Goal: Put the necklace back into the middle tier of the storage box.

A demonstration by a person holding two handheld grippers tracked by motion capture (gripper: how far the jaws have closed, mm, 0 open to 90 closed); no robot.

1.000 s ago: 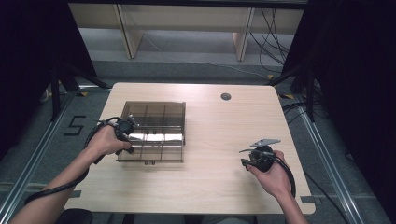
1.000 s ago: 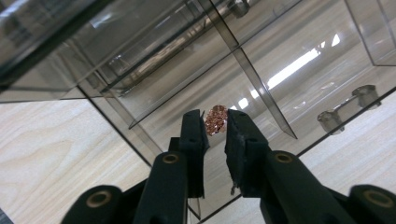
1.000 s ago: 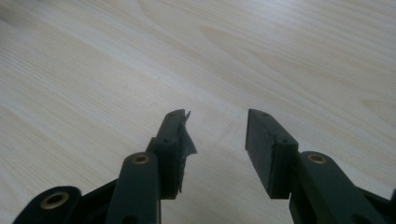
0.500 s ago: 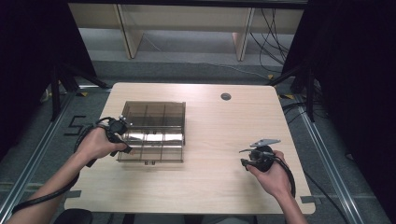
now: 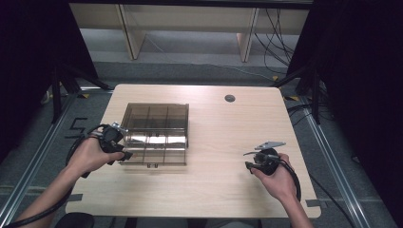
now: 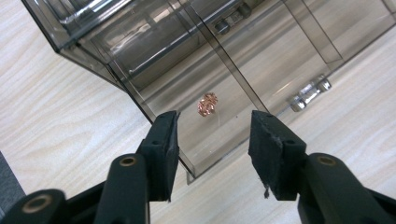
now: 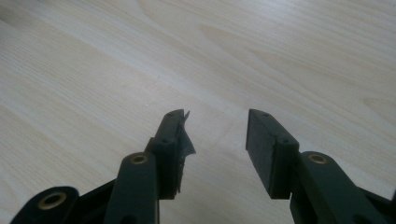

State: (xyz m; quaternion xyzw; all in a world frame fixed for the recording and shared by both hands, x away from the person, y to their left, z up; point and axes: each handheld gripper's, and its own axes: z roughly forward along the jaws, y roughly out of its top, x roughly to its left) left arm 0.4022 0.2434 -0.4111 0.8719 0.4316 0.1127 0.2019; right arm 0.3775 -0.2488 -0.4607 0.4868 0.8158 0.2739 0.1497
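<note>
Dark curtains ring your pale wood surface (image 5: 214,142). The smoky compartment box (image 5: 157,130) sits closed at 10 o'clock, a small copper piece (image 6: 207,103) inside. Your left gripper (image 6: 212,140) gapes empty at its near corner; your right gripper (image 7: 217,140) waits at 4 o'clock, open, holding nothing. Judging by this, nothing is begun.

A divided box (image 5: 156,133) sits on the table's (image 5: 214,190) left half; the left gripper (image 5: 124,153) is at its near-left corner, the right gripper (image 5: 247,159) well apart rightward.
</note>
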